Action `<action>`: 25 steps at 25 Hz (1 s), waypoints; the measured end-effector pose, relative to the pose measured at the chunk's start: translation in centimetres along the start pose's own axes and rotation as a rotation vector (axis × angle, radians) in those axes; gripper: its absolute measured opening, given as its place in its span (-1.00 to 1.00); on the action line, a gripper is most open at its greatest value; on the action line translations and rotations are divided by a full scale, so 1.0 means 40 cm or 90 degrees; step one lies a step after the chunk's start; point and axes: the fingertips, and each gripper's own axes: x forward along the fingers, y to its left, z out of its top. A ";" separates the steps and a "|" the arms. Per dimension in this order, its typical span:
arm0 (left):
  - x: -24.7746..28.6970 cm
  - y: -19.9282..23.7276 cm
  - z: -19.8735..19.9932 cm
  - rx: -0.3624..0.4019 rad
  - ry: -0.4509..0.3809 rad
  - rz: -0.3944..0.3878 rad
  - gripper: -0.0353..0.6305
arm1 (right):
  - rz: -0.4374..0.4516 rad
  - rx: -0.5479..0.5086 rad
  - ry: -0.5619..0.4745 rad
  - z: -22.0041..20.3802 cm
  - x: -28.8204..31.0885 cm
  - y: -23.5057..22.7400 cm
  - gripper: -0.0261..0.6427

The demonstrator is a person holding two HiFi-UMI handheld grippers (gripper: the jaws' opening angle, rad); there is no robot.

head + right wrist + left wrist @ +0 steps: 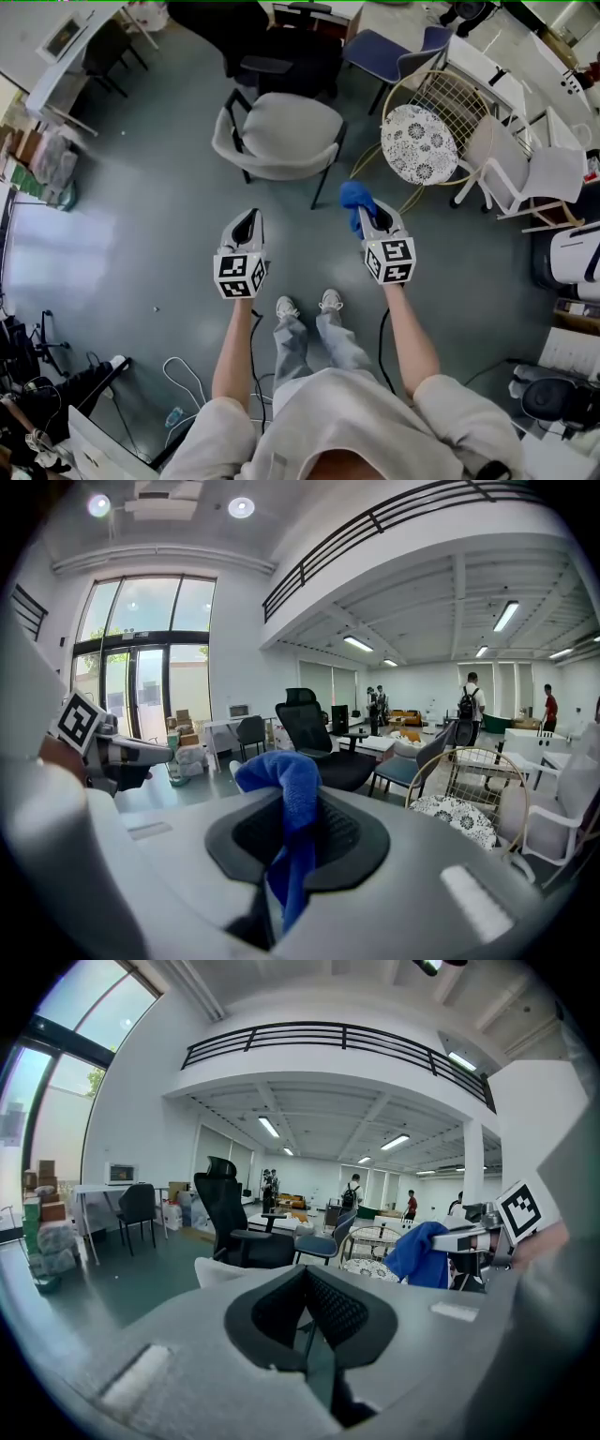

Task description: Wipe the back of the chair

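A pale grey armchair (278, 131) stands on the floor ahead of me, its curved back (272, 169) on the side towards me. My right gripper (367, 214) is shut on a blue cloth (356, 196), which bunches above the jaws and hangs between them in the right gripper view (287, 778). It hovers short of the chair's right rear corner. My left gripper (247, 219) hangs level with it on the left, jaws together and holding nothing (305, 1283). The chair's back edge (220, 1269) shows just past the left jaws. The blue cloth (422, 1254) also appears at the right of the left gripper view.
A gold wire chair with a round patterned cushion (419, 142) stands right of the armchair, with a white chair (530, 173) beyond it. A black office chair (281, 56) and a blue chair (380, 49) stand behind. Cables (187, 375) lie at my lower left. My feet (307, 305) are below the grippers.
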 end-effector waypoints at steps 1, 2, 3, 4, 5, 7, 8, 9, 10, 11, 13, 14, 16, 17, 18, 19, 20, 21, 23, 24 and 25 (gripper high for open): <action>0.004 0.005 -0.013 -0.004 0.002 0.001 -0.88 | 0.001 0.002 0.003 -0.013 0.007 0.003 -0.78; 0.008 0.009 -0.026 -0.008 0.004 0.003 -0.88 | 0.002 0.003 0.007 -0.026 0.013 0.006 -0.78; 0.013 0.013 -0.038 -0.013 0.006 0.005 -0.88 | 0.004 0.004 0.011 -0.039 0.019 0.009 -0.78; 0.016 0.016 -0.051 -0.018 0.008 0.007 -0.88 | 0.006 0.005 0.015 -0.052 0.024 0.012 -0.78; 0.019 0.019 -0.062 -0.022 0.010 0.008 -0.88 | 0.008 0.006 0.019 -0.065 0.029 0.017 -0.78; 0.025 0.021 -0.084 -0.027 0.014 0.008 -0.88 | 0.012 0.010 0.027 -0.091 0.036 0.026 -0.78; 0.028 0.020 -0.096 -0.028 0.018 0.007 -0.88 | 0.014 0.012 0.031 -0.105 0.040 0.030 -0.78; 0.032 0.019 -0.109 -0.030 0.021 0.006 -0.88 | 0.015 0.013 0.035 -0.118 0.043 0.032 -0.78; 0.036 0.018 -0.122 -0.032 0.024 0.005 -0.88 | 0.017 0.014 0.040 -0.132 0.047 0.034 -0.78; 0.041 0.017 -0.135 -0.034 0.027 0.004 -0.88 | 0.018 0.016 0.044 -0.145 0.051 0.036 -0.78; 0.052 0.018 -0.158 -0.037 0.034 0.003 -0.88 | 0.021 0.018 0.052 -0.170 0.062 0.039 -0.78; 0.057 0.019 -0.169 -0.039 0.036 0.002 -0.88 | 0.022 0.019 0.056 -0.182 0.067 0.040 -0.78; 0.066 0.023 -0.192 -0.042 0.039 0.002 -0.88 | 0.024 0.021 0.062 -0.207 0.078 0.043 -0.78; 0.070 0.025 -0.203 -0.044 0.041 0.002 -0.88 | 0.025 0.023 0.065 -0.219 0.083 0.045 -0.78; 0.074 0.027 -0.214 -0.046 0.043 0.002 -0.88 | 0.026 0.024 0.068 -0.231 0.088 0.048 -0.78; 0.077 0.028 -0.225 -0.048 0.045 0.001 -0.88 | 0.027 0.024 0.071 -0.242 0.092 0.050 -0.78; 0.081 0.029 -0.237 -0.049 0.047 0.001 -0.88 | 0.029 0.024 0.074 -0.254 0.096 0.053 -0.78; 0.085 0.031 -0.249 -0.050 0.049 0.000 -0.88 | 0.031 0.024 0.076 -0.266 0.100 0.056 -0.78; 0.095 0.034 -0.268 -0.052 0.051 0.000 -0.88 | 0.034 0.024 0.080 -0.286 0.113 0.059 -0.78; 0.101 0.036 -0.275 -0.054 0.050 0.001 -0.88 | 0.034 0.024 0.080 -0.292 0.121 0.059 -0.78; 0.109 0.040 -0.280 -0.056 0.048 0.002 -0.88 | 0.034 0.025 0.077 -0.296 0.130 0.058 -0.78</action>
